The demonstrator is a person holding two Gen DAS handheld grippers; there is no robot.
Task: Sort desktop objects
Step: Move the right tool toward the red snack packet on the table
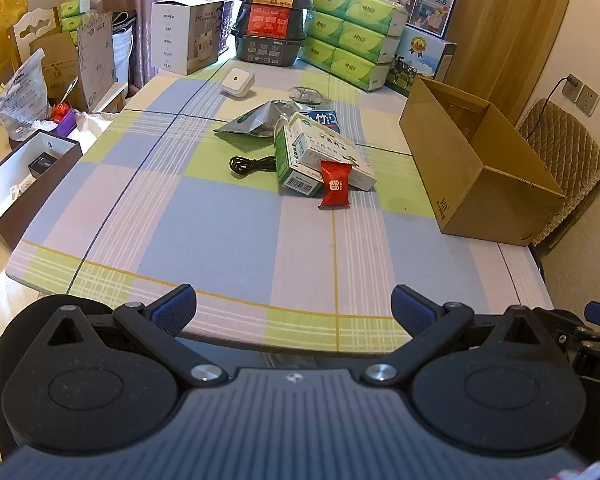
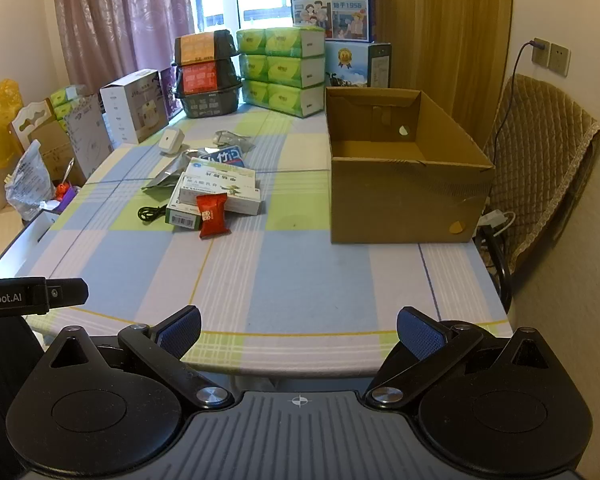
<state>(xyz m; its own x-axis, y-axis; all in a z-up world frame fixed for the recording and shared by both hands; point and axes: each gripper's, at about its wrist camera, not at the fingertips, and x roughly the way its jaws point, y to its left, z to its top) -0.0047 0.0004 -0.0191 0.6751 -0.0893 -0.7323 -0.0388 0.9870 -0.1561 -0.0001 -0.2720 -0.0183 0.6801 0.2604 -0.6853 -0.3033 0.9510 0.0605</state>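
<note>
Left wrist: left tool spread apart, empty, at table near edge. Red sachet left of carton, long axis pointing away. Right wrist: right tool apart, empty; sachet left of carton, leaning on boxes.

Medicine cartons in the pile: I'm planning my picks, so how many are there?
3 visible: a green-sided carton, a white carton lying on it, and another white carton just behind. More may be hidden underneath.

On the checked tablecloth, the open brown cardboard box stands right of the stacked white medicine cartons; the red sweet wrapper leans before them, the black coiled cable lies left.
</note>
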